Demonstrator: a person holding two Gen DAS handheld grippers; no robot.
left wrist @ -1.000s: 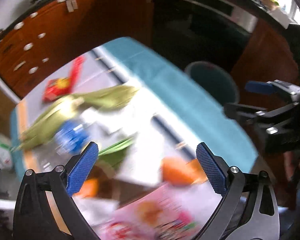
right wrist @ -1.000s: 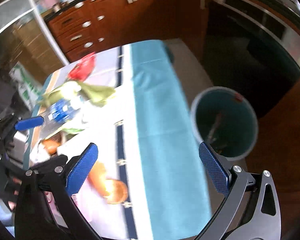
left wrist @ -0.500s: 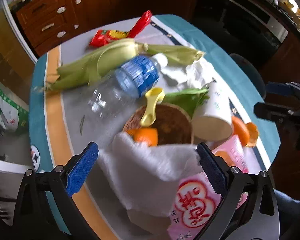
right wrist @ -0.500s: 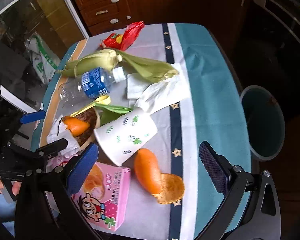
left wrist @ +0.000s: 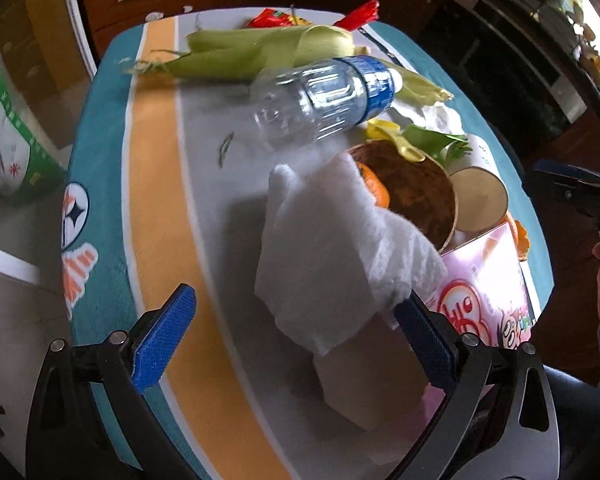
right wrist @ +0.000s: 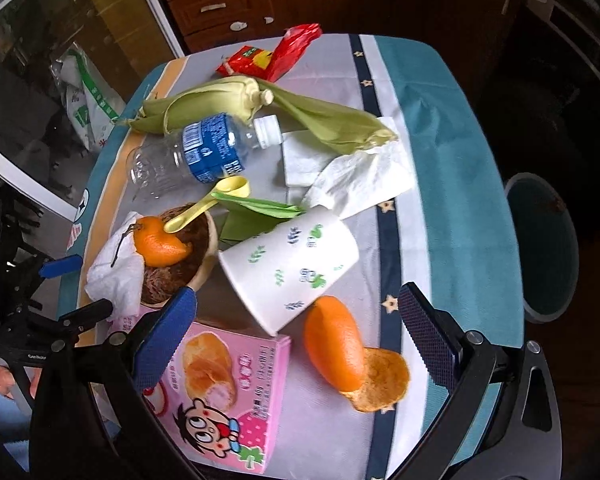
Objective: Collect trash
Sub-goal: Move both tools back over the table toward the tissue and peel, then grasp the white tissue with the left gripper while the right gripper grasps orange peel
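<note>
Tablecloth (left wrist: 152,200) nearer now, left gripper (left wrist: 296,340) lower over tissue (left wrist: 332,256).

1. Pink snack box (right wrist: 220,400): small line near its middle looks like "40g", but I can't be sure. The big red characters on it, clearer from my left wrist (left wrist: 472,304), aren't readable.
2. Bottle's blue label (right wrist: 212,148): white print, too small to read.
3. Red wrapper (right wrist: 268,54): yellow lettering, illegible.

Bottle (right wrist: 196,152) behind bowl (right wrist: 180,256); cup (right wrist: 292,264) right of bowl; box (right wrist: 228,396) in front; bin (right wrist: 548,248) beside table (right wrist: 440,152).
</note>
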